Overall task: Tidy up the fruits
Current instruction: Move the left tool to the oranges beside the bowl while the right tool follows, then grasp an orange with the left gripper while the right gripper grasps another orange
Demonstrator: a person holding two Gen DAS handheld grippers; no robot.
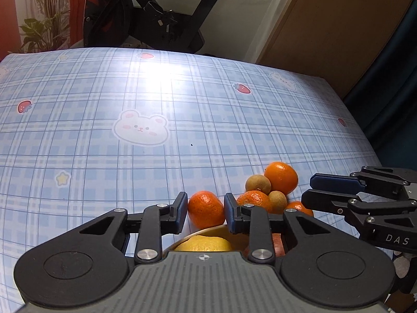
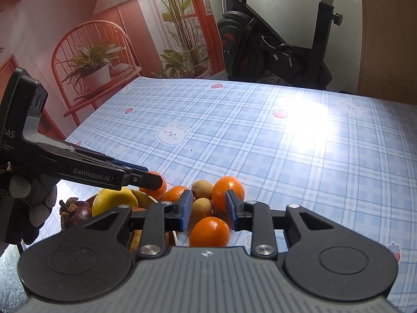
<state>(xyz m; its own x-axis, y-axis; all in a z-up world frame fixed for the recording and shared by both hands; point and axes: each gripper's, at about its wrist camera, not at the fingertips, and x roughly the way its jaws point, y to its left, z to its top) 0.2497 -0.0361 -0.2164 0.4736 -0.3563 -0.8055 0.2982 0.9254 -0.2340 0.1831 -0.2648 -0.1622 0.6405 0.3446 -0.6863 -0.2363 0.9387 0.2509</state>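
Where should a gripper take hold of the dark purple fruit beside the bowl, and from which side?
The purple fruit: grip its round body at the widest part, from above. Its leafy cap tilts left in the picture and the bowl crowds its right, so the near and far sides probably suit the grip best.

A: The bowl (image 1: 198, 233) at the lower middle of the left wrist view?
B: Mostly hidden behind the left tool (image 1: 206, 208); only a rim arc shows.
A: The lemon (image 1: 206, 244)?
B: Its lower half is covered too.
A: The exercise bike (image 1: 146, 13)?
B: Cut off by the top edge.
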